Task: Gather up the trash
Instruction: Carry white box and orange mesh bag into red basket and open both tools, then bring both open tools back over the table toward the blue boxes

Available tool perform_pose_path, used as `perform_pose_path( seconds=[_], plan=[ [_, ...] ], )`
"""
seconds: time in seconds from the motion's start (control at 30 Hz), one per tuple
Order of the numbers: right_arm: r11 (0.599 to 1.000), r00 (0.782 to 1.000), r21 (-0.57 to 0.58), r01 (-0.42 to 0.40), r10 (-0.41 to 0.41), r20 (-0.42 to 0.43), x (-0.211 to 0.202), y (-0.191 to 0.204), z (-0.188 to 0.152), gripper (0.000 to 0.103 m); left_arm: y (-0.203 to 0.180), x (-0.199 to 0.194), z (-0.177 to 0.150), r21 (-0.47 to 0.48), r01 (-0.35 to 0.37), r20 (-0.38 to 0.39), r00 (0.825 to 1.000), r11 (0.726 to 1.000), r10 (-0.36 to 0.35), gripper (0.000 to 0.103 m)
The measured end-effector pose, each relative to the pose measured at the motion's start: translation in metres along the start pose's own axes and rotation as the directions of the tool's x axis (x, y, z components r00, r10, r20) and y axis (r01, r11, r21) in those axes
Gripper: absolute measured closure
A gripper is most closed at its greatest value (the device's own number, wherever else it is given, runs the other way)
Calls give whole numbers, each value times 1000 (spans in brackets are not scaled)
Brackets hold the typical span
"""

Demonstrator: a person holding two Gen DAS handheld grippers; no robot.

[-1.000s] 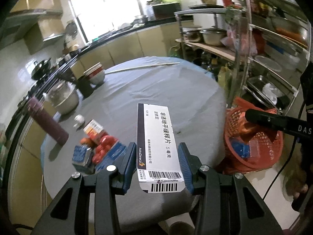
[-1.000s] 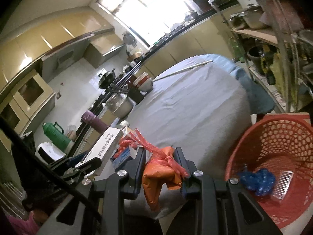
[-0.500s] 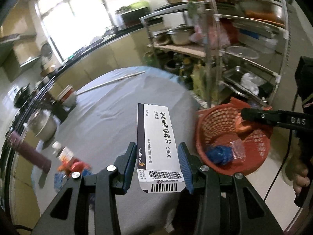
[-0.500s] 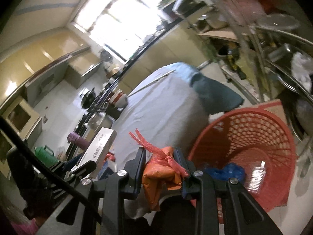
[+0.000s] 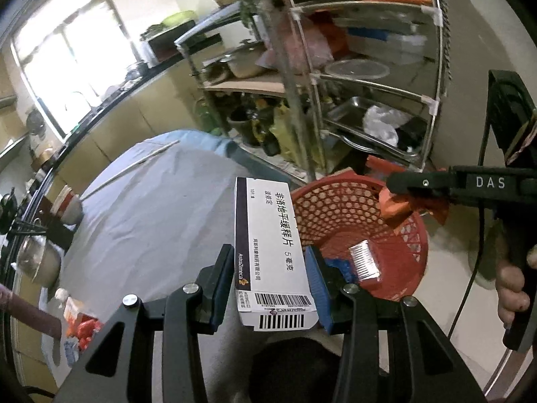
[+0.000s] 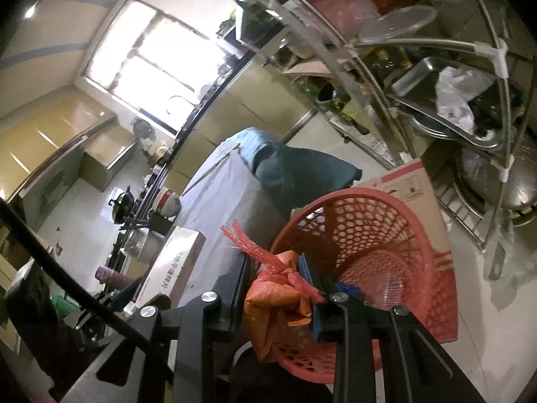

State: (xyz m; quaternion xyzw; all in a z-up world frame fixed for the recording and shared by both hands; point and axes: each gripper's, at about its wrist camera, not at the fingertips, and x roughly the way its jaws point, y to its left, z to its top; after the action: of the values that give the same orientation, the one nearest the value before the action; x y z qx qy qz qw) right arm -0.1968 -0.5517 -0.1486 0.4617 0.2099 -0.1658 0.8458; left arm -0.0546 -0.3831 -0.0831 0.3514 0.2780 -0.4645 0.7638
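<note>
Left wrist view, round table (image 5: 161,208): I see it draped in a grey-blue cloth, with a pot, bowls and a small heap of red and blue packets (image 5: 80,329) along its far left edge.
Steel rack (image 5: 362,77): it stands behind the table, loaded with pots, trays and lidded tubs; a white plastic bag (image 5: 382,124) lies on a lower tray.
Red basket (image 5: 335,215): a perforated plastic basket on the floor just beside the table's right edge. Inside I make out something blue (image 5: 339,265) and a clear ribbed plastic piece (image 5: 364,260).
Cardboard box (image 6: 409,188): in the right wrist view it stands against the basket's far side.
Left gripper (image 5: 270,268): my fingers are closed partway onto a white medicine carton (image 5: 268,245), pads pressing its two long sides, barcode end toward the camera. The carton is held in the air over the table's near edge, close to the basket's rim.
Right gripper (image 6: 277,283): my fingers are nearly together, pinching an orange bag tied in red netting (image 6: 278,299). In the left wrist view this bundle (image 5: 399,205) hangs over the basket's far rim.
Right hand (image 5: 513,288): its fingers wrap the black handle at the right edge.
Netting tail (image 6: 241,238): it sticks up and to the left, clear of my pads.
</note>
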Motion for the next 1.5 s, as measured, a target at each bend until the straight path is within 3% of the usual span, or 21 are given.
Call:
perform_pose_path(
  seconds=[0.27,0.5,0.53,0.57,0.6,0.83,1.03,1.13,1.27,1.5],
  plan=[
    [998,999,55,40,-41,19,-10,-20,4,69,-20,20,8,4,124,-53,991,992,-123,57],
    [989,1000,146,-7,6,6,5,-32,8,68,-15,46,7,-102,288,-105,949,952,-298,55],
    [987,1000,157,-13,13,1,7,-32,8,63,-13,48,5,-118,303,-108,943,946,-315,52],
    [986,1000,169,-5,5,-1,9,-32,8,49,-9,50,4,-138,314,-113,937,939,-330,52],
    [985,1000,174,2,-3,6,9,-30,8,45,-6,50,2,-146,307,-115,939,940,-324,51],
    [996,999,84,6,-10,40,-4,1,10,45,35,21,-12,-187,206,-65,973,961,-221,43],
    [1000,1000,12,-8,8,7,9,44,1,45,78,-10,-32,-231,11,-64,998,973,-26,39],
    [999,999,-38,-27,26,-24,21,74,-7,45,102,-27,-48,-255,-93,-72,994,963,77,38],
    [992,995,-112,-63,54,-85,42,118,-24,45,142,-52,-77,-316,-213,-97,977,925,191,36],
    [969,976,-206,-133,92,-195,77,180,-60,44,192,-87,-118,-403,-324,-133,946,856,296,36]
  ],
)
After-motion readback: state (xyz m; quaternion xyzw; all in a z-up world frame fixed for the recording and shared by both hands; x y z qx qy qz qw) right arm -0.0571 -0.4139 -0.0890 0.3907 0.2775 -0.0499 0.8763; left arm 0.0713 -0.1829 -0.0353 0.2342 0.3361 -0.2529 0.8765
